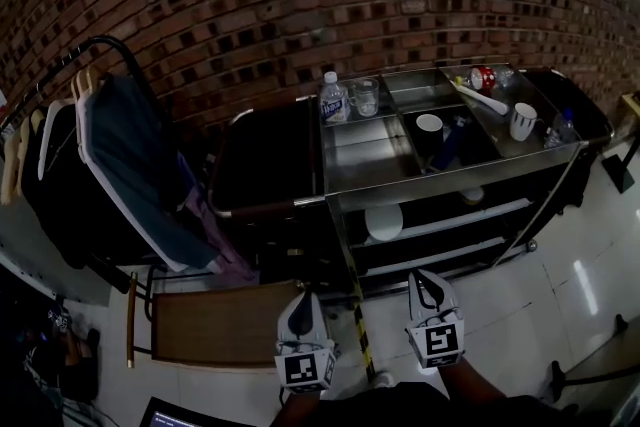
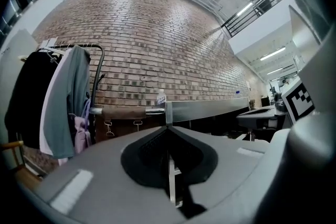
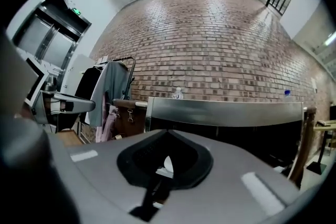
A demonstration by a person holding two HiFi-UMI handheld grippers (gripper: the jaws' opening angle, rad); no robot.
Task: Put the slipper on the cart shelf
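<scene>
The steel cart (image 1: 370, 160) stands against the brick wall, straight ahead of both grippers. A pale rounded thing (image 1: 384, 221) lies on its lower shelf; whether it is the slipper I cannot tell. No slipper shows plainly in any view. My left gripper (image 1: 303, 300) hangs low in front of the cart, jaws together and nothing in them. My right gripper (image 1: 426, 281) is beside it, also shut and empty. The left gripper (image 2: 168, 131) faces the cart's corner post in its own view. In the right gripper view, the right gripper (image 3: 168, 134) points at the cart's steel side panel (image 3: 226, 113).
On the cart top stand a water bottle (image 1: 334, 98), a glass (image 1: 365, 97), a white cup (image 1: 429, 124), a mug (image 1: 523, 121) and a red can (image 1: 482, 78). A clothes rack (image 1: 100, 165) with hanging garments fills the left. A wooden stool (image 1: 225, 323) sits before it.
</scene>
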